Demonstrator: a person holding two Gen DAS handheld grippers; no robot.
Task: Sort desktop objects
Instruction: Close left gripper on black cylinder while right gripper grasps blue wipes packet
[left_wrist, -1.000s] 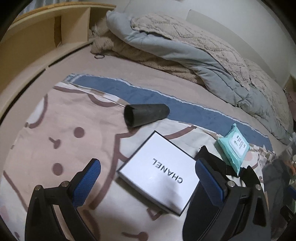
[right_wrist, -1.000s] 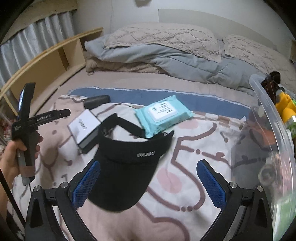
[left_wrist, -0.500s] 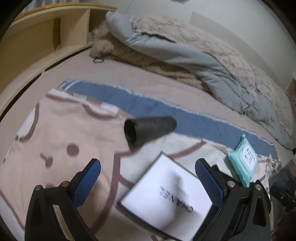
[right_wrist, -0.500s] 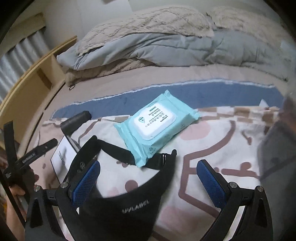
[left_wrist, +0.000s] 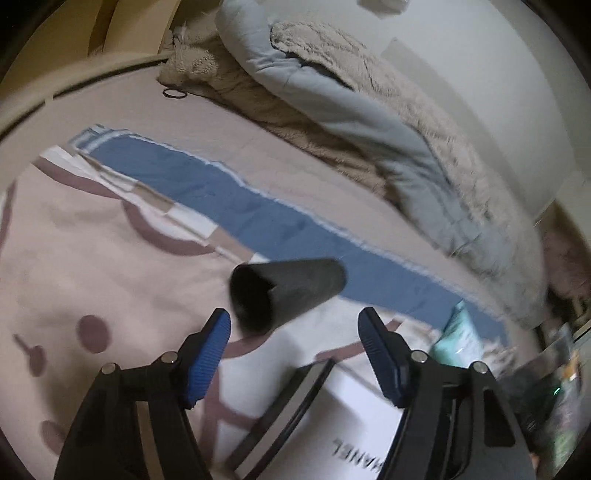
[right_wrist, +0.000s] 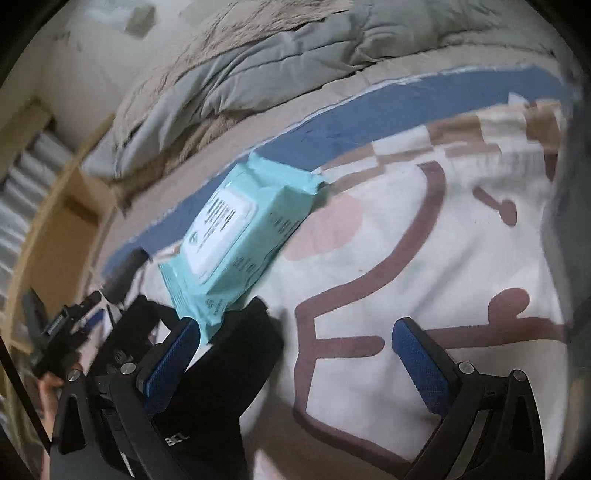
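On a bed spread with a cartoon-print blanket, the left gripper has closed in on the dark cylindrical case, which a second ago lay well beyond the white Chanel box and now sits just ahead of the fingertips. Its jaws have just been narrowing from full spread to a middling gap, with nothing pressed between the blue pads; the case lies just beyond them, suggesting a grab is being lined up. The gripper tilts downward over the box, angled toward the case's open end. The right gripper has dropped and rolled toward the teal wipes pack, which lies beyond the case's side of the black visor; its jaws stand wide and empty, the left finger just touching the pack's near corner.
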